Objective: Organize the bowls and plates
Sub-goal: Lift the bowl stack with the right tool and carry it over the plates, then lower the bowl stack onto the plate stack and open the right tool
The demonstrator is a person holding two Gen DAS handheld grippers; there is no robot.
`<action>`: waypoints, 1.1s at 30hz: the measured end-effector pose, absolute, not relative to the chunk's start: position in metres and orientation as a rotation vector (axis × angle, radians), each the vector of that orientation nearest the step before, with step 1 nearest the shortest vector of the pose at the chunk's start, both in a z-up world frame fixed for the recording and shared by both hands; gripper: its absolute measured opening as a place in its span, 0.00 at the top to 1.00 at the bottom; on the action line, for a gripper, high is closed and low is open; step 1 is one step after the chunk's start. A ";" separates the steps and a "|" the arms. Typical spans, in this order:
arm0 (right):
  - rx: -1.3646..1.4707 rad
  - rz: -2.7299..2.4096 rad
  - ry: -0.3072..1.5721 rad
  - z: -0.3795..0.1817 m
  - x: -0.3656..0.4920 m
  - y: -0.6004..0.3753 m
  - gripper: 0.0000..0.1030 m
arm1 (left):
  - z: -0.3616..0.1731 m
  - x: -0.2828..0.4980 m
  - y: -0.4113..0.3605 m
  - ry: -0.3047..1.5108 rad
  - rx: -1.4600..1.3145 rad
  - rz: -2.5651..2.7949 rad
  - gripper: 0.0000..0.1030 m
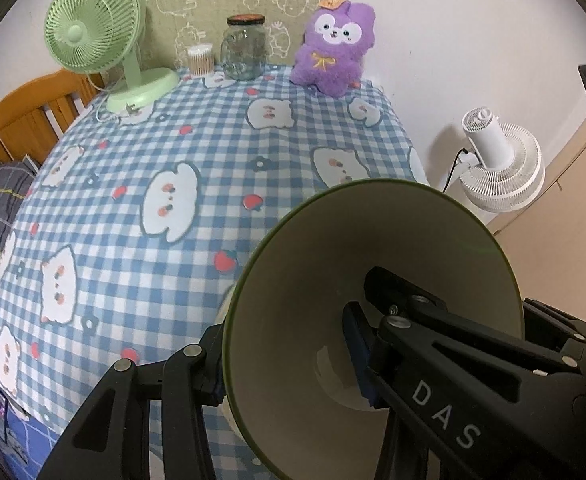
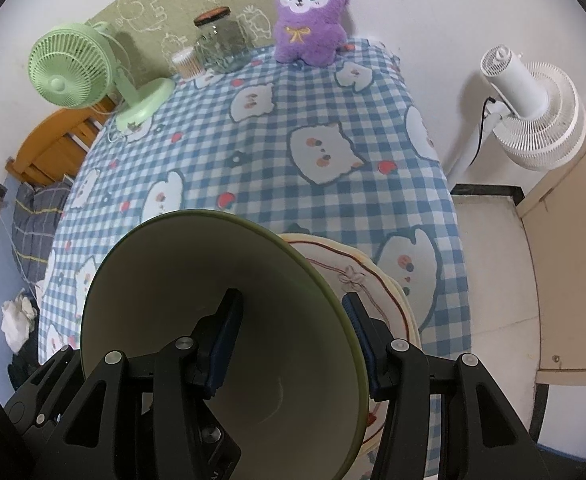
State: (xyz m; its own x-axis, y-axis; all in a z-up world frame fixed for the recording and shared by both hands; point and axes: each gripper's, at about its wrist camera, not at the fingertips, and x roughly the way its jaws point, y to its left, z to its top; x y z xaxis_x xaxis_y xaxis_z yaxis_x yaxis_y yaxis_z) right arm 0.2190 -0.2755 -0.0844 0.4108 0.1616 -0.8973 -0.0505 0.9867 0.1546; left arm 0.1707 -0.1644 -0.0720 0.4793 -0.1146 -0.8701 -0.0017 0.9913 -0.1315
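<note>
My left gripper (image 1: 289,364) is shut on the left rim of a green-rimmed cream bowl (image 1: 333,264), one finger inside and one outside, holding it tilted above the checked tablecloth (image 1: 173,128). My right gripper (image 2: 293,344) is shut on the right rim of a green-rimmed cream bowl (image 2: 181,276), one finger inside, one outside. Whether these are one bowl or two I cannot tell. Under and to the right of that bowl lies a stack of cream plates (image 2: 357,276) with a red line and flower pattern.
At the table's far edge stand a green desk fan (image 1: 93,28), a cotton-swab tub (image 1: 201,60), a glass jar (image 1: 245,48) and a purple plush toy (image 1: 337,44). A white floor fan (image 1: 501,160) stands right of the table. A wooden bed frame (image 1: 25,116) is at the left.
</note>
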 end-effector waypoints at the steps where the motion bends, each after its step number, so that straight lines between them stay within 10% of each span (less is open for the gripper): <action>1: 0.109 0.135 1.146 -0.088 0.220 -0.277 0.47 | -0.075 0.171 -0.166 1.075 -0.120 -0.068 0.53; 26: 0.065 0.174 1.193 -0.110 0.232 -0.282 0.47 | -0.098 0.176 -0.173 1.109 -0.155 -0.023 0.52; 33: 0.000 0.136 1.113 -0.100 0.224 -0.281 0.26 | -0.094 0.174 -0.171 1.081 -0.129 0.000 0.28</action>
